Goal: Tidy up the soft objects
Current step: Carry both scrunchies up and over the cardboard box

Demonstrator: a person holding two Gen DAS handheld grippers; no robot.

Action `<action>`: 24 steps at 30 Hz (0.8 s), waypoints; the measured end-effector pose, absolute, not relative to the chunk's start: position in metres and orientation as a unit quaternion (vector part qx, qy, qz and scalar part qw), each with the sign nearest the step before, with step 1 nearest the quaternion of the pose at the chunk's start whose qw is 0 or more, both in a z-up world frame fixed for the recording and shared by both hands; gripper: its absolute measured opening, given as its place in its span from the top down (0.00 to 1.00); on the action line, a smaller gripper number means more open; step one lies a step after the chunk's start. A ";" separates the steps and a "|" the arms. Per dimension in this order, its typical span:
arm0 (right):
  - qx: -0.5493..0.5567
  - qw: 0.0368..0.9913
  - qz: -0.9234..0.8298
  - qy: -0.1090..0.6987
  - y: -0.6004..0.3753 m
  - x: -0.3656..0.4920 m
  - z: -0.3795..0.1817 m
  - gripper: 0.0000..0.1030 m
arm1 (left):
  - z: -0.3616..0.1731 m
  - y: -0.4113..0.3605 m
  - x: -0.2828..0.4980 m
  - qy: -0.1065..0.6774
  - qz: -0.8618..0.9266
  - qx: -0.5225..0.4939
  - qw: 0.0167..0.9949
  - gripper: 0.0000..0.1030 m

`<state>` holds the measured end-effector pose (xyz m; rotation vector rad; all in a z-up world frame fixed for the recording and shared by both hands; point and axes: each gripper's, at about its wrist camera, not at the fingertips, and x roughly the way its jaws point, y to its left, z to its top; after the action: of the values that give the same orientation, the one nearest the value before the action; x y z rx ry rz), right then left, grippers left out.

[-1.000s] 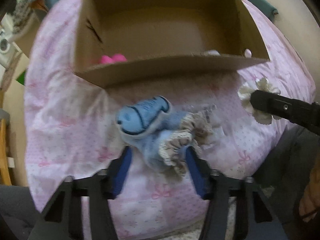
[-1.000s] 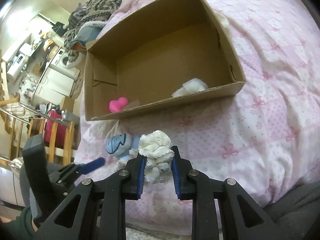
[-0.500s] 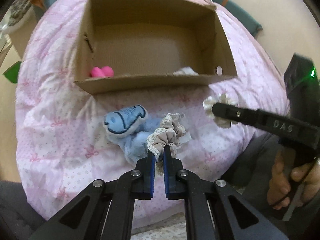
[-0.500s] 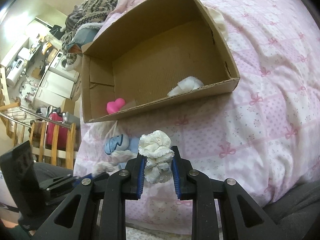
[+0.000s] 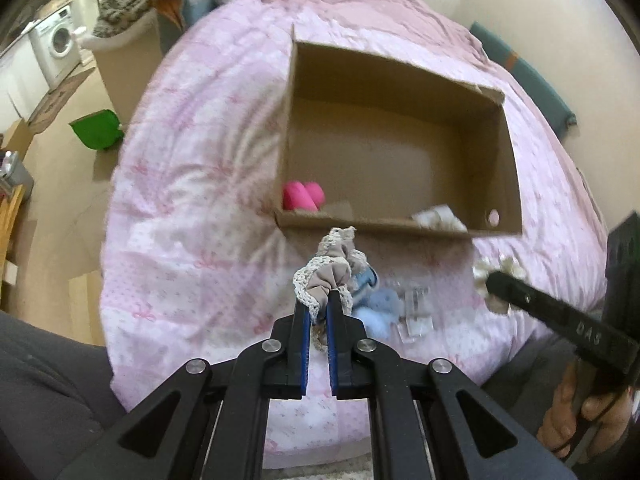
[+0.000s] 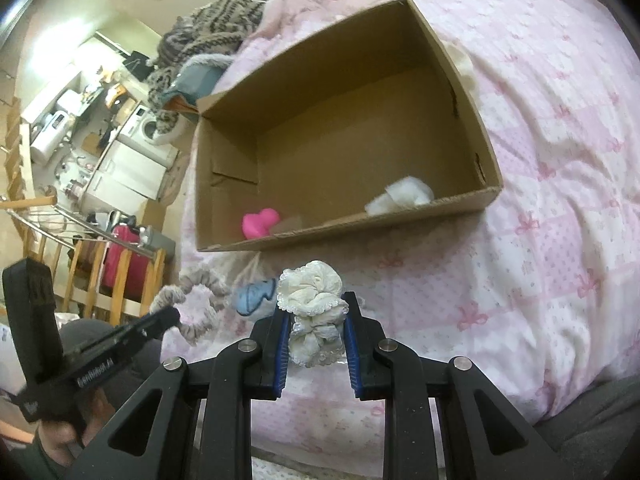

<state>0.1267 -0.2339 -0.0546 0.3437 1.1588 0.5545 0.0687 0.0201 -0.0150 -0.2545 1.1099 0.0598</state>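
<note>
The left gripper [image 5: 318, 312] has its jaws clenched on the beige scrunchie [image 5: 326, 276], lifted above the pink bed [image 5: 192, 208]. The right gripper [image 6: 316, 322] grasps the white scrunchie [image 6: 314, 300] between its jaws, just before the cardboard box [image 6: 400, 222]. A blue toy [image 6: 252, 298] lies on the bed.

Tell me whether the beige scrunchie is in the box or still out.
Out. The left claw pinches the beige scrunchie in front of the box, on the near side of its wall, above the bedspread.
</note>
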 end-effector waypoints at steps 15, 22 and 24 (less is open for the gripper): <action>0.166 0.822 0.276 0.470 -0.247 0.140 0.010 0.75 | 0.059 0.043 0.095 0.450 0.060 -0.114 0.883 0.93; 0.155 0.838 0.282 0.441 -0.241 0.166 0.036 0.75 | 0.069 0.045 0.127 0.439 0.063 -0.108 0.890 0.93; 0.152 0.841 0.281 0.436 -0.239 0.175 0.039 0.75 | 0.069 0.042 0.134 0.436 0.064 -0.103 0.892 0.93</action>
<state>0.1747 -0.2389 0.0390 0.3205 0.9210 0.5948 0.1338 0.0421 0.0693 -0.2135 0.9059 0.1336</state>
